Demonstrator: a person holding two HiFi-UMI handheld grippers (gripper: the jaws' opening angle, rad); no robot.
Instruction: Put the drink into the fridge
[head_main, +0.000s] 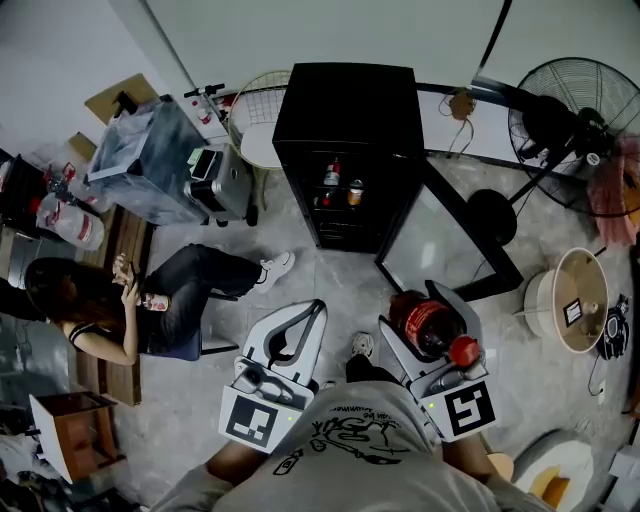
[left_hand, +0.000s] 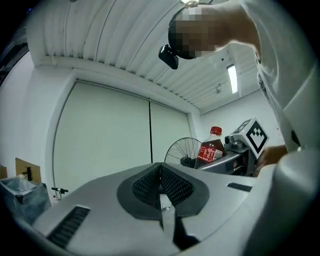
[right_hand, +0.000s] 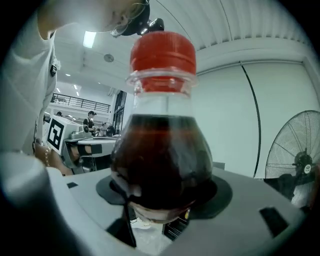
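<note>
Task part done: the drink (right_hand: 162, 155) is picked up and the fridge (head_main: 345, 110) door (head_main: 450, 240) stands swung open; left to do, by my read: carry it in, set it on a shelf, let go, maybe shut the door. Your right gripper (right_hand: 162, 202) jaws are grasping the drink low on its belly, red cap up, a pad on each side; the drink is off the floor, facing the open fridge but apart from it, not inside yet. Your left gripper (left_hand: 161, 187) jaws are clenched together on nothing; it sits just beside the right one.
</note>
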